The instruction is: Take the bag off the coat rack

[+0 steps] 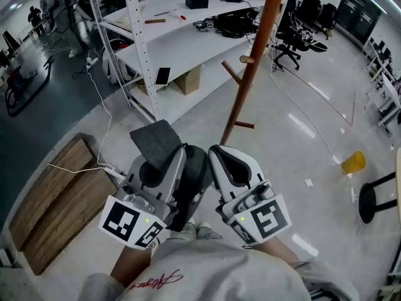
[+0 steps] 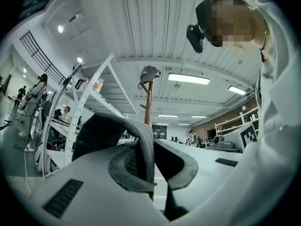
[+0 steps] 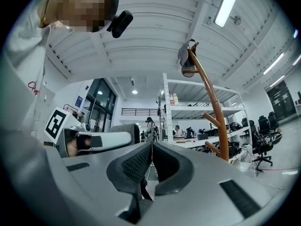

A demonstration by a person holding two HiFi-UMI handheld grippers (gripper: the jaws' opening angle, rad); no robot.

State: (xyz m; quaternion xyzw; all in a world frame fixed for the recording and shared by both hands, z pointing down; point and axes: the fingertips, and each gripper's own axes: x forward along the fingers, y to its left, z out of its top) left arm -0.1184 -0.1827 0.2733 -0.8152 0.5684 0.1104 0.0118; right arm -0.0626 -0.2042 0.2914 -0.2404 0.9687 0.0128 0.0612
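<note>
The bag is dark grey felt. The coat rack is reddish-brown wood. The left gripper and right gripper are white with black pads and black-and-white square markers. The floor is glossy pale grey, and a cup on it is yellow.

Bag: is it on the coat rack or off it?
Off: the bag hangs pinched in the left gripper, apart from the coat rack.

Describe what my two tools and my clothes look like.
The left tool and right tool have white shells and dark grey textured pads. Each carries a cube with black-and-white square markers and a green light. The top is pale grey with red script.
</note>
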